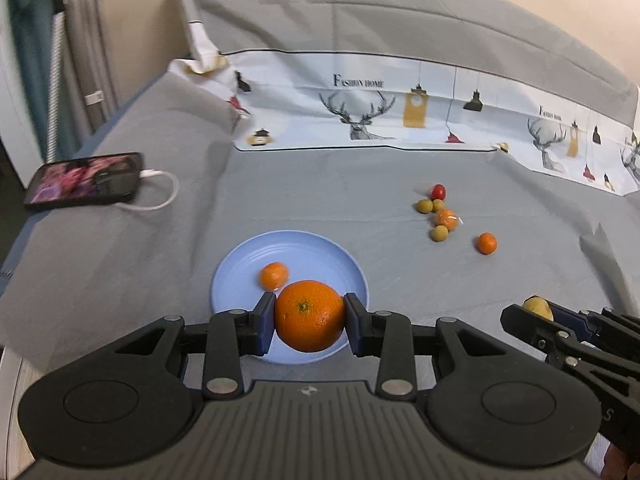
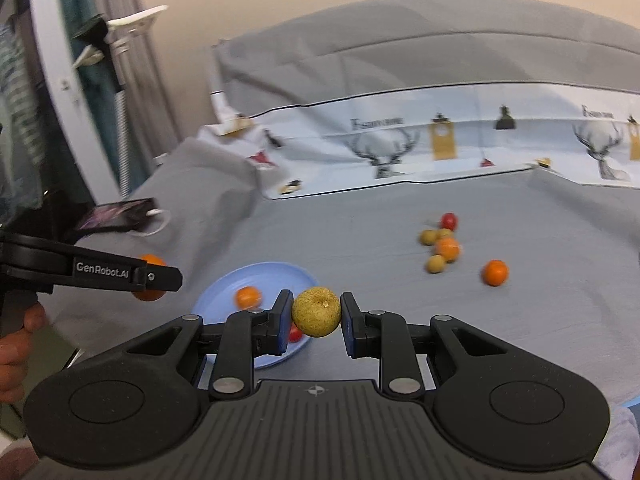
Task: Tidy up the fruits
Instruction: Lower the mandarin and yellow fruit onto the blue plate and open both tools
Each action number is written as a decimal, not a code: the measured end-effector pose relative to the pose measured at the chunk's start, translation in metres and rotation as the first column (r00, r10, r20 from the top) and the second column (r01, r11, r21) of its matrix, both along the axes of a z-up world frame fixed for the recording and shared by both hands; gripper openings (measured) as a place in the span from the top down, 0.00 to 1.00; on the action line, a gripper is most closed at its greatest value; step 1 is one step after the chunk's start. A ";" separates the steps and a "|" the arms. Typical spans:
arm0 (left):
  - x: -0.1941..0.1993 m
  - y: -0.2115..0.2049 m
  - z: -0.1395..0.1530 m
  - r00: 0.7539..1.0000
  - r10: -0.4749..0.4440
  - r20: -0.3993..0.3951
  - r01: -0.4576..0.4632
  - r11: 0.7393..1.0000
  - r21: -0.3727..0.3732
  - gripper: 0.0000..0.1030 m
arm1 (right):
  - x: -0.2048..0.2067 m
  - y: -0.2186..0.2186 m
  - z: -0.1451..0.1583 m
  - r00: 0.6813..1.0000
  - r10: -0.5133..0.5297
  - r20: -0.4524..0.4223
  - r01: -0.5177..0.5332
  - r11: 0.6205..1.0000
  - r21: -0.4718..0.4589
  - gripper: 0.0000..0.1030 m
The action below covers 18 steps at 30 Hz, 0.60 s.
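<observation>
Both hands are loaded. The left claw point(image 1: 309, 322) is clamped on a large orange point(image 1: 310, 316), pads pressed against its two sides, and it hangs above the near edge of the blue plate point(image 1: 320, 248) on the grey bed cover point(image 1: 120, 248). The right claw point(image 2: 316, 314) is clamped on a small yellow-brown round fruit point(image 2: 317, 312), held just to the right of the plate. A small mandarin point(image 1: 274, 275) already lies on the plate, and in the right view something red shows behind the left finger, too hidden to name.

I'd say the step is setting these two down on the plate. The orange should go into the bare middle, low before the pads part, so it does not roll off the shallow rim or knock the mandarin. The small fruit wants the same care, placed beside it rather than on top. The loose cluster point(image 1: 440, 216) farther off remains for afterwards.
</observation>
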<state>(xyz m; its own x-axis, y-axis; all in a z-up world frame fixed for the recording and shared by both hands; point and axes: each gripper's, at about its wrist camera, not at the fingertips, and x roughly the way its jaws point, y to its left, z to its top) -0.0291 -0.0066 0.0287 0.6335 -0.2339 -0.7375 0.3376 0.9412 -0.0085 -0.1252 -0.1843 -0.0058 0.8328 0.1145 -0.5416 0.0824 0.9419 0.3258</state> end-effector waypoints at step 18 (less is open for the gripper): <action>-0.028 0.047 0.010 0.997 0.072 0.015 -0.071 0.996 -0.051 0.62 | -0.012 0.034 0.019 0.997 0.072 0.030 -0.070 0.995 -0.077 0.74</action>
